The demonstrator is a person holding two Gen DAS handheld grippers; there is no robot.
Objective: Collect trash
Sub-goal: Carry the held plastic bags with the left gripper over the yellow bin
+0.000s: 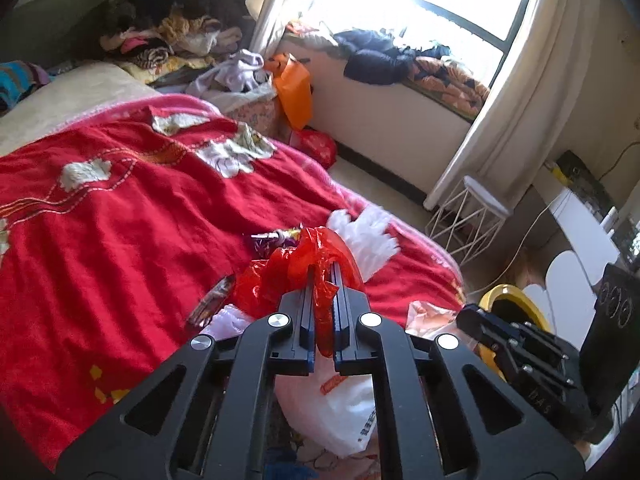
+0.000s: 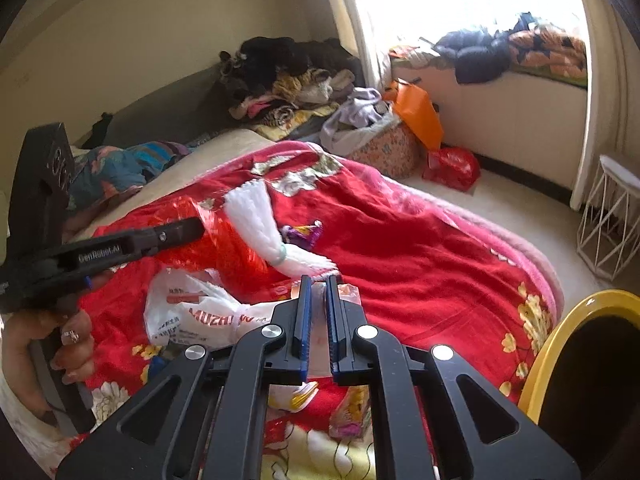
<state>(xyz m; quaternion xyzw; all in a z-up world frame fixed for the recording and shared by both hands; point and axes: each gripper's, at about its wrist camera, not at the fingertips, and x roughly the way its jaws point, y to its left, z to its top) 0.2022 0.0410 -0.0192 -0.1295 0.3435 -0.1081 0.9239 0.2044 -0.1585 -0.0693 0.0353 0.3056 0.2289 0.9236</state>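
My left gripper point(image 1: 324, 270) is shut on a crumpled red plastic bag point(image 1: 292, 268), held just above the red blanket point(image 1: 120, 220). A white foam net sleeve point(image 1: 364, 232) and a purple wrapper point(image 1: 268, 240) lie just beyond it. Under my fingers rests a white printed plastic bag point(image 1: 344, 412). My right gripper point(image 2: 318, 280) is shut on a clear, pinkish plastic wrapper point(image 2: 348, 292) over the blanket. The right wrist view also shows the white printed bag point(image 2: 192, 312), the foam sleeve point(image 2: 256, 216) and the left gripper point(image 2: 196, 228) with the red bag point(image 2: 232, 256).
A yellow-rimmed bin point(image 2: 568, 312) stands at the bed's near right corner. A hand point(image 2: 68, 344) holds the left tool. Clothes point(image 1: 168, 32) are piled at the bed's far end. An orange bag point(image 1: 294, 88), a red bag point(image 1: 318, 146) and a white wire stool point(image 1: 468, 216) stand near the window.
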